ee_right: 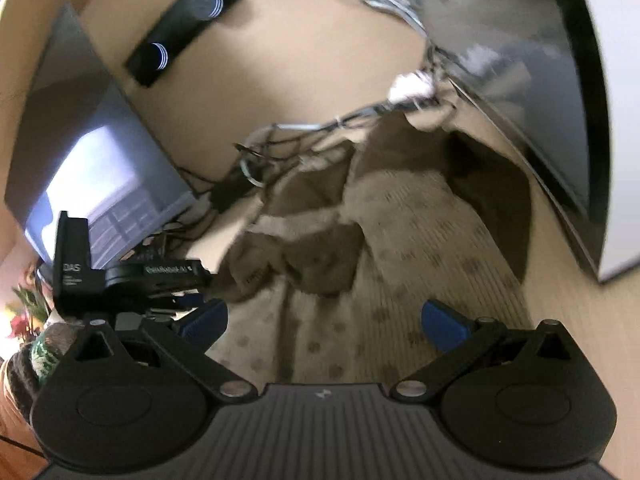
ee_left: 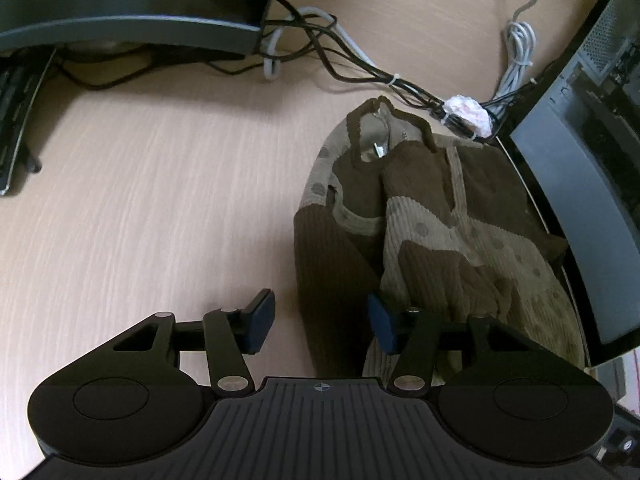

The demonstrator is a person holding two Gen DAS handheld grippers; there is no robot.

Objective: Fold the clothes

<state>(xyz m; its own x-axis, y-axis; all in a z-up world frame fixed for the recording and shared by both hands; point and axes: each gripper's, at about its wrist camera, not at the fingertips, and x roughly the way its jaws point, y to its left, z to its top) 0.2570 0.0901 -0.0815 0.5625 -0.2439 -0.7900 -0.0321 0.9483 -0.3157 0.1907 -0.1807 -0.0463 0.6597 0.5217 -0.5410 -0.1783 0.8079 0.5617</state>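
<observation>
A brown and tan knit sweater (ee_left: 432,216) with dots lies crumpled on the wooden desk (ee_left: 160,200), collar toward the cables. My left gripper (ee_left: 320,322) hangs over its near left edge. The dark brown fabric lies between the blue pads (ee_left: 262,320), and a strip of desk shows between the left pad and the cloth, so the jaws are open. In the right wrist view the sweater (ee_right: 400,220) is blurred, and my right gripper (ee_right: 324,322) stands wide open above its dotted tan part, holding nothing. The left gripper (ee_right: 132,276) also shows there, reaching the sweater's left edge.
A monitor (ee_left: 120,0) stands at the back left with a keyboard (ee_left: 16,120) beside it. Tangled cables (ee_left: 340,68) and a white wad (ee_left: 468,114) lie behind the sweater. A dark computer case (ee_left: 580,160) crowds the sweater's right side. A black bar (ee_right: 180,28) lies further back.
</observation>
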